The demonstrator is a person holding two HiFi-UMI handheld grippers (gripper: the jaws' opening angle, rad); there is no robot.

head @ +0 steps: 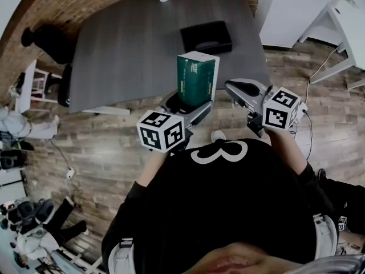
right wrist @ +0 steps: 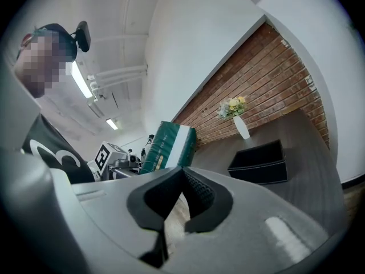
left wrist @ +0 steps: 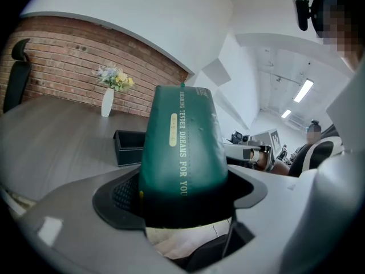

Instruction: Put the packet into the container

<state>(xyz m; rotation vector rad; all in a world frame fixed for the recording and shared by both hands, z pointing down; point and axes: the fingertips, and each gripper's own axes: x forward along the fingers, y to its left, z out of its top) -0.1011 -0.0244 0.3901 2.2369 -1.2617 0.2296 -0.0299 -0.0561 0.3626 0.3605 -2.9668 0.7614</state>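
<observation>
Green soft packet (head: 195,79) is clamped in left gripper (head: 187,106), right gripper (right wrist: 181,174) closed empty; best lowered squarely into far black rectangular container (head: 206,37).

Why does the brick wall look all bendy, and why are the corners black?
Left gripper view: the wide lens curves the brick wall and leaves dark corners; the green packet bulges up close. Right gripper view: same curve. Head view: the table edges bow.

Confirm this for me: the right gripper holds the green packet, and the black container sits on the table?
No. The left gripper holds the green packet, as the left gripper view shows; the right gripper is shut and empty. The black container does sit on the table.
</observation>
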